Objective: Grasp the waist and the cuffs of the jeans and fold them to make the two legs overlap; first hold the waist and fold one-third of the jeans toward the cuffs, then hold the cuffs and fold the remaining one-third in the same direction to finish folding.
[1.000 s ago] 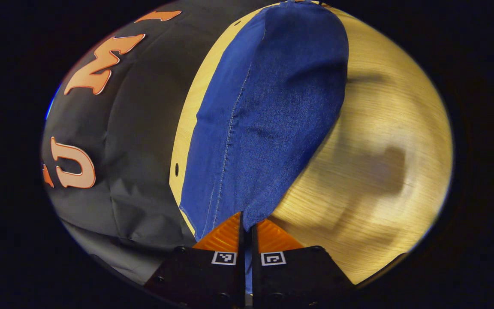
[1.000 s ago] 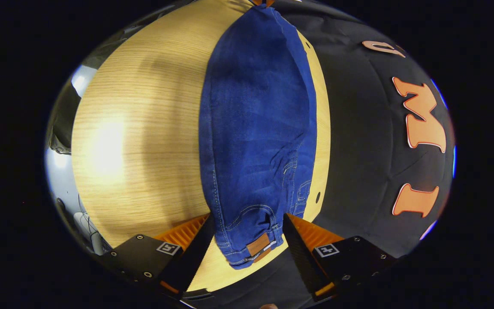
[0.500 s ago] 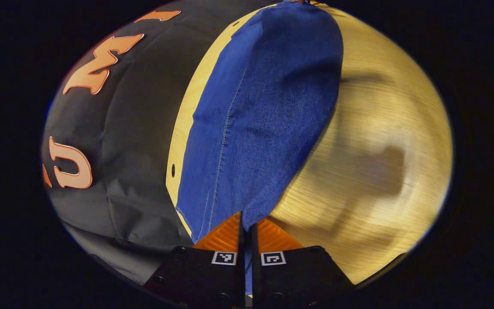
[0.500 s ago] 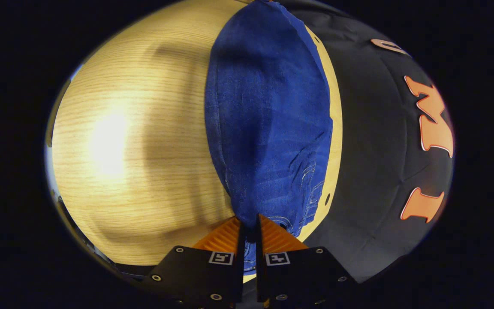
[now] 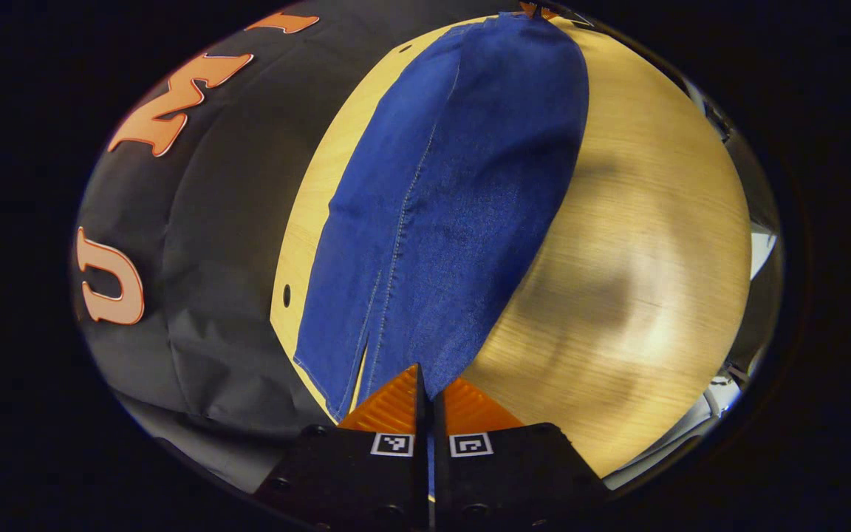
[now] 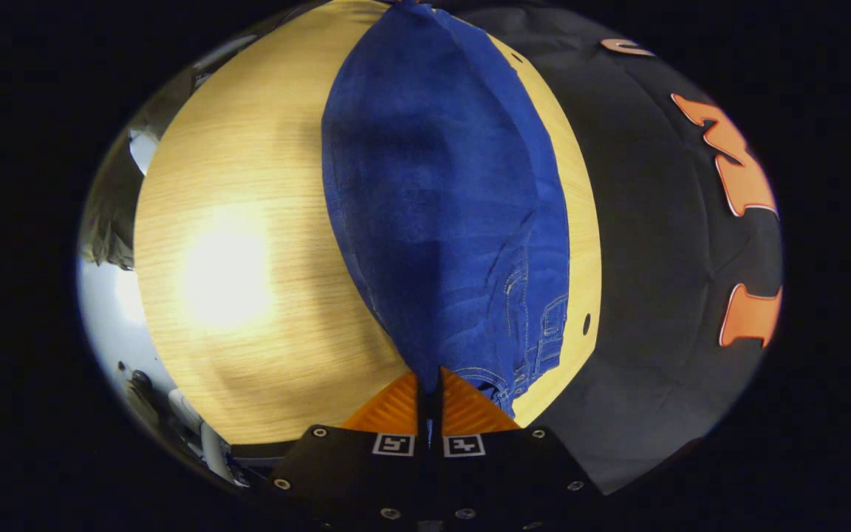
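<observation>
Blue jeans lie lengthwise along the wooden table, folded so one leg rests on the other. In the left gripper view, my left gripper is shut on the cuff end, with denim running out from between its fingers. In the right gripper view, the jeans stretch away from my right gripper, which is shut on the waist end. Pocket stitching shows just right of its fingers. The cloth looks pulled long between the two grippers, with its far end at the top of each view.
The black booth cloth hangs along the table's far edge, close to the jeans. A small hole sits in the tabletop near that edge. Bare wood spreads on the open side, with room clutter beyond it.
One second ago my right gripper stood open around the waistband; it then shut on the waist and stays shut. Both views have shifted slightly, showing more room beyond the table. The left grip is unchanged.
</observation>
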Demonstrator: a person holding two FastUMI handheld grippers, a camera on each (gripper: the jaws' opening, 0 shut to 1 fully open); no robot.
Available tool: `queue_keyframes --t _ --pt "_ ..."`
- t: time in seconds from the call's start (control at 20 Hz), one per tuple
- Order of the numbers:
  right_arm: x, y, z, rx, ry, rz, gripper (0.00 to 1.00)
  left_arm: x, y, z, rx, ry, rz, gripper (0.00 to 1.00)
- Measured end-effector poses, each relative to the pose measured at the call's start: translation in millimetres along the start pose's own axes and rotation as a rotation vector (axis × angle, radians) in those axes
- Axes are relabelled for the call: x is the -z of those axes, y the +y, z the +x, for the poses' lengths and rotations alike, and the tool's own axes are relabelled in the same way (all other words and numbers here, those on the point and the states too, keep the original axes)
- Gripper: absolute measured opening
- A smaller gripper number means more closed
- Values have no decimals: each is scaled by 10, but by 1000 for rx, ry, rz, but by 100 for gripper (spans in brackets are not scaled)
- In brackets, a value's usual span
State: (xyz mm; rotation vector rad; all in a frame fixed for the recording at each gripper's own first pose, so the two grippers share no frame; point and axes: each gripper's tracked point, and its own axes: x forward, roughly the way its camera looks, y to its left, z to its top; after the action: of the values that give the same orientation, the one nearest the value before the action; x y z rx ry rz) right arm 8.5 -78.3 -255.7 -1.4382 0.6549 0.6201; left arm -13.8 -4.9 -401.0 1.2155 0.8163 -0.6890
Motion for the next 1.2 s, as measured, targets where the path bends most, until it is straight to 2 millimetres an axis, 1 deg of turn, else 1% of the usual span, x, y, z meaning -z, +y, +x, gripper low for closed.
queue_keyframes --t 0.1,0.2,0.25,0.3,0.35,0.4,0.45,0.5,0.55,0.6,0.7,0.8,1.0,1.1,1.2 --pt "11 -76 -120 -45 -18 -4 0 -60 -43 -67 76 14 -22 4" --pt "40 -163 -258 -103 -20 1 0 -62 -105 -207 171 18 7 4" --pt "27 -224 -341 -139 -16 23 1 -11 -112 -297 233 20 27 4" --pt "4 -336 -395 -174 -9 57 0 28 -110 -377 297 25 47 4" --pt "-39 -438 -480 -211 -1 107 0 35 -67 -427 354 22 62 4" --pt "-48 -512 -512 -249 16 150 0 32 7 -479 404 19 73 4" --pt "-65 -522 -553 -301 29 174 0 43 115 -525 454 18 80 4" --pt "-80 -542 -612 -334 37 175 0 -8 183 -574 519 20 81 4" --pt "-74 -584 -637 -365 52 187 0 46 325 -628 559 22 76 0" --pt "-89 -602 -617 -383 61 207 0 -31 443 -641 597 15 87 2" --pt "-99 -702 -561 -446 71 269 0 -194 672 -496 638 -8 106 1" --pt "-81 -841 -495 -516 85 337 0 -268 862 -385 713 19 81 1" --pt "-82 -1136 -301 -613 111 466 0 -324 1185 -68 823 58 61 1" --pt "-97 -1311 -99 -631 125 489 0 -346 1330 143 855 82 79 1" --pt "-105 -1439 165 -656 154 529 0 -395 1420 345 882 105 102 1"
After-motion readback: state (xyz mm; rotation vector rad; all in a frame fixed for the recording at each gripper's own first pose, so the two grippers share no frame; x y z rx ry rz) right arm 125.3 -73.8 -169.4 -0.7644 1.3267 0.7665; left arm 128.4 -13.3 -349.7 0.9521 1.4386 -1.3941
